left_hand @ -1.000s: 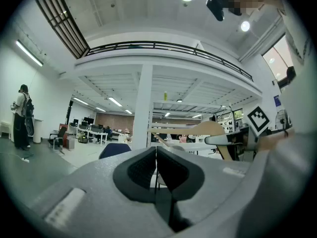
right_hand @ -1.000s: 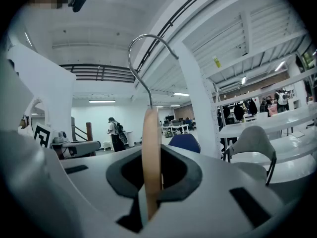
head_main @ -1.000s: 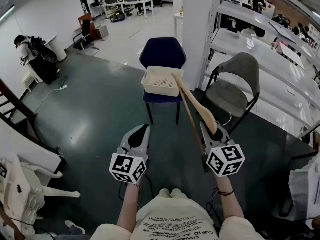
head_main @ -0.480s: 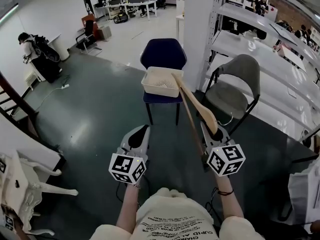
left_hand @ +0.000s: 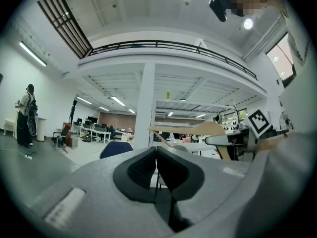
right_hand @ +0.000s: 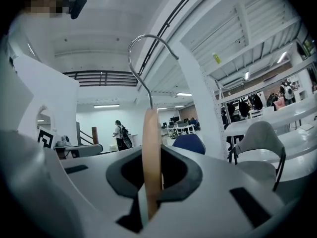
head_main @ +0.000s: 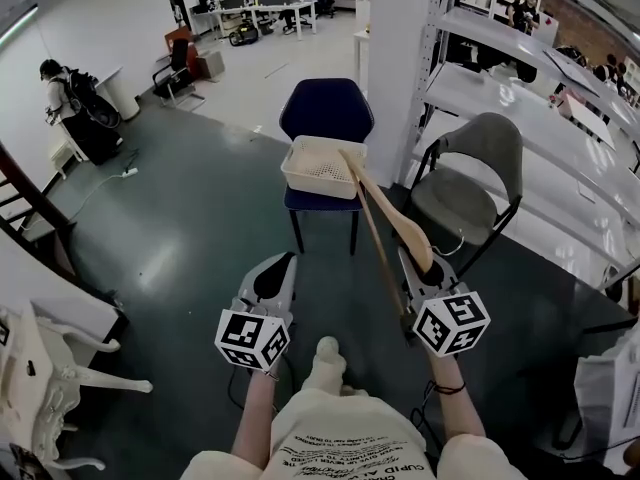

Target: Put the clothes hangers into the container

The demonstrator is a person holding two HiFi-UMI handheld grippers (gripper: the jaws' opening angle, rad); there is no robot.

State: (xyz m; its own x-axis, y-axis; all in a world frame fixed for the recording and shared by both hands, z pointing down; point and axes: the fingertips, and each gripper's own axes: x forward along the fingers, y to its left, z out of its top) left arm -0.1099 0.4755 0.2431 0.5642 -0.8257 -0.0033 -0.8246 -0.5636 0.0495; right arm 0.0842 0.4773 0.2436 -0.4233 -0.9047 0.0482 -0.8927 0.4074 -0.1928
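Observation:
My right gripper [head_main: 417, 265] is shut on a wooden clothes hanger [head_main: 385, 220]; in the head view the hanger reaches forward and up toward the container. In the right gripper view the hanger [right_hand: 151, 152] stands edge-on between the jaws with its metal hook [right_hand: 143, 63] above. The container is a cream perforated basket [head_main: 322, 165] resting on the seat of a dark blue chair [head_main: 326, 113]. My left gripper [head_main: 280, 269] is held low at the left, shut with nothing in it; its jaws [left_hand: 154, 167] meet in the left gripper view.
A grey chair [head_main: 470, 173] stands right of the blue chair, beside white shelving [head_main: 540, 98]. A white pillar [head_main: 400, 58] rises behind the basket. A white chair-like frame [head_main: 40, 388] sits at the lower left. A person [head_main: 70, 103] stands far left.
The view has drawn slightly nearer to the blue chair and basket. A foot now shows forward below. Both grippers hold as before.

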